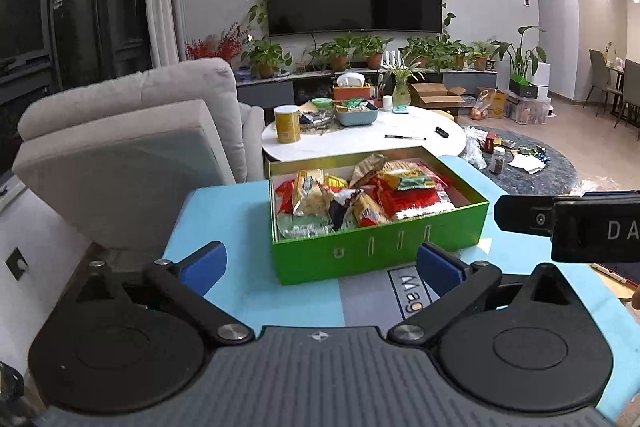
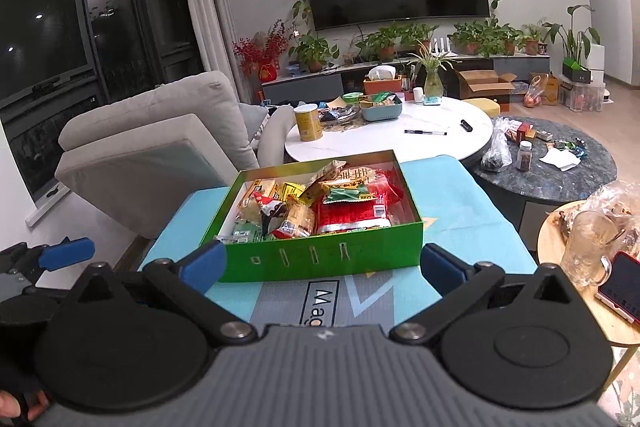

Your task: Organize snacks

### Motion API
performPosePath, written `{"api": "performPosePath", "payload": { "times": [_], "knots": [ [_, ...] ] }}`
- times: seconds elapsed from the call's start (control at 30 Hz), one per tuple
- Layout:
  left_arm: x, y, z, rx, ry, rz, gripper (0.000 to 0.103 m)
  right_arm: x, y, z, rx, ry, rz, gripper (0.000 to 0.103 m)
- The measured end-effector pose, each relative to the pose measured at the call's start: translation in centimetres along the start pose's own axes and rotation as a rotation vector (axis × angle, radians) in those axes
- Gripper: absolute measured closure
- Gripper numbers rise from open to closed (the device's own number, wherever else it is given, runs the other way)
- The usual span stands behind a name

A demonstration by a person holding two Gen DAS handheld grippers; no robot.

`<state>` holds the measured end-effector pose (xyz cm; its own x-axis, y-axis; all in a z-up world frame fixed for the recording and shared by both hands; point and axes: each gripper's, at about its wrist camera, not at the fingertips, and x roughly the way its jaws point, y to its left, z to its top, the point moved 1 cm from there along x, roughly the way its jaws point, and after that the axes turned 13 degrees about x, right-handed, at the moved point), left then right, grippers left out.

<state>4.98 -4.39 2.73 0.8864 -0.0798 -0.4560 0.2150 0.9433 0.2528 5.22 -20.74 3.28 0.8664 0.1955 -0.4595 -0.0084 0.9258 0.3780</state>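
A green box point(image 1: 380, 251) point(image 2: 320, 259) stands open on a light blue mat point(image 1: 240, 227) point(image 2: 460, 195), filled with several snack packets point(image 1: 360, 199) point(image 2: 320, 211), among them a large red bag point(image 2: 352, 217). My left gripper point(image 1: 320, 265) is open just short of the box's near wall, with nothing between its blue pads point(image 1: 204, 265). My right gripper point(image 2: 322, 265) is open too, in front of the same wall and empty. The right gripper's black body point(image 1: 580, 223) shows at the right edge of the left wrist view. One blue fingertip of the left gripper point(image 2: 68, 253) shows at the left edge of the right wrist view.
A grey sofa point(image 1: 128, 131) stands to the left of the mat. Behind the box is a white round table point(image 1: 368, 139) with a yellow can point(image 1: 287, 123) and a blue tray. A dark round table point(image 2: 560, 163) and a small wooden one point(image 2: 576, 267) with a glass mug and a phone stand at the right.
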Motion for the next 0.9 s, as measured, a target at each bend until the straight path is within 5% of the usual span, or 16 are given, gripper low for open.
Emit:
{"api": "performPosePath", "payload": {
  "times": [0.9],
  "knots": [
    [1.3, 0.1, -1.1, -0.035, 0.036, -0.039, 0.001, 0.6, -0.4, -1.0, 0.001, 0.025, -0.028, 0.018]
  ]
}}
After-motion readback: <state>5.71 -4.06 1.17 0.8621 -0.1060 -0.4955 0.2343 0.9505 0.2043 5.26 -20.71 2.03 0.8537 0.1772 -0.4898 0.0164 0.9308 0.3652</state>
